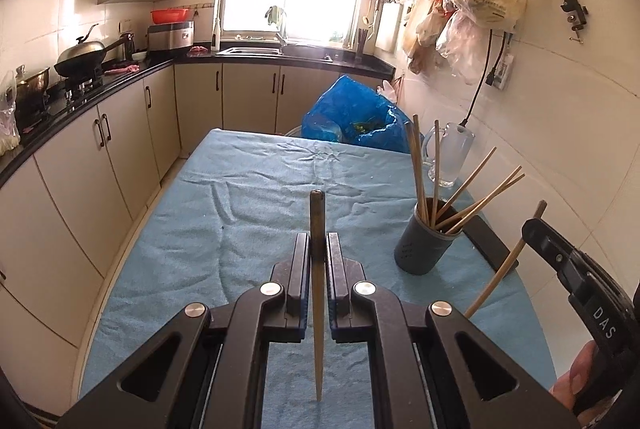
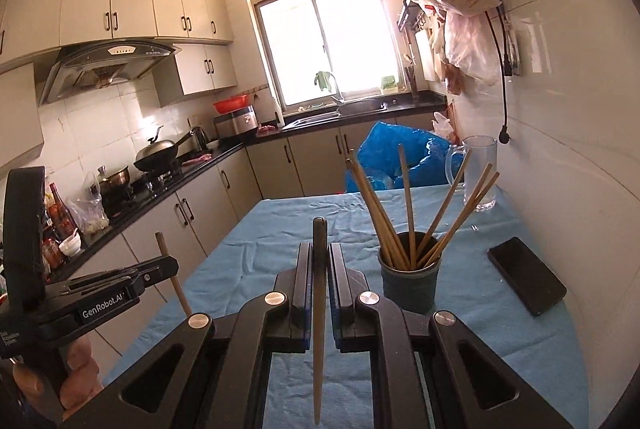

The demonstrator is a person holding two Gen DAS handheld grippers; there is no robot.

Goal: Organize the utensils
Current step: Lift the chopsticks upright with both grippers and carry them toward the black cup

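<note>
Between each tool's pads, a chopstick (image 1: 318,293), holder (image 1: 424,241) beyond

A table (image 2: 280,229) covered with a wrinkled blue cloth (image 1: 248,189) carries a dark grey holder (image 2: 410,285) full of wooden chopsticks (image 2: 406,209), a clear glass mug (image 2: 478,173) near the wall, and a black phone (image 2: 526,275) lying flat.

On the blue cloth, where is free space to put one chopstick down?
The blue cloth is bare from the holder across to the cabinet-side edge. The wall side is crowded: holder, glass mug, black phone.
</note>
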